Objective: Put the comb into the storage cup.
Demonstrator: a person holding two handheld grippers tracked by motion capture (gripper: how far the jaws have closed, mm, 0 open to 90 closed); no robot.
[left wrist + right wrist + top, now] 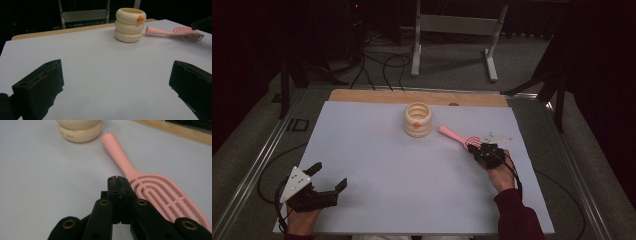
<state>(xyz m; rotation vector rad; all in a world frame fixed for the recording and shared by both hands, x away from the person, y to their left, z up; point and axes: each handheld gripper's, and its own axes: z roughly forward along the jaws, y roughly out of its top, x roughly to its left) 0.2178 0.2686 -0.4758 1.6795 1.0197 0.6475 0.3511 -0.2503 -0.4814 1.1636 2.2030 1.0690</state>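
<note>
Right gripper (pixel 117 178) is clamped shut on nothing, just beside the pink hairbrush (pixel 147 185) near the table's right edge; left gripper (pixel 328 176) gapes.

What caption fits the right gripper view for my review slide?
Right gripper, jaws shut with nothing between them, beside the pink hairbrush lying near the cream ringed cup.

A dim lab or recording studio: a white sheet over a wooden tabletop (pixel 362 95), black cables (pixel 382 70) on grey carpet at twelve o'clock, dark curtains (pixel 242 50) around, a grey metal stand (pixel 457 25).
</note>
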